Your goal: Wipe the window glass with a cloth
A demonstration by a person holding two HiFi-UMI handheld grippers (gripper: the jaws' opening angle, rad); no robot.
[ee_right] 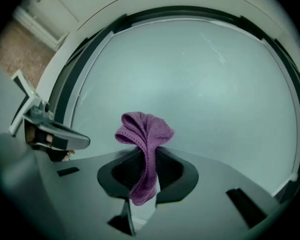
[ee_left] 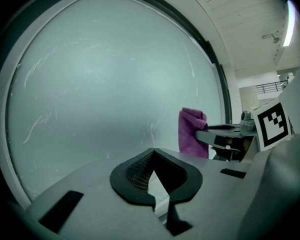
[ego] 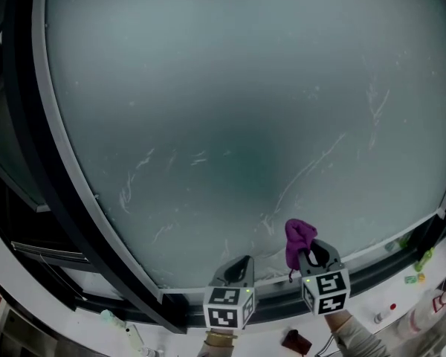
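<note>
Right gripper, low in the head view, is seen clamped on a purple cloth; the cloth is pinched between the closed jaws, with its bunched top standing above them and a short tail hanging below. Just beside it, the left gripper is held at about the same height; its jaws are drawn together with nothing between them. A marker cube is carried on the near end of each gripper. Both grippers are pointed at the lower edge of the window glass; the cloth is set against the bottom of the pane, though contact with it cannot be confirmed. Beyond them, the large frosted-looking pane is marked by pale streaks; it is bordered by a dark frame; a white sill below holds small items too blurred to name.
</note>
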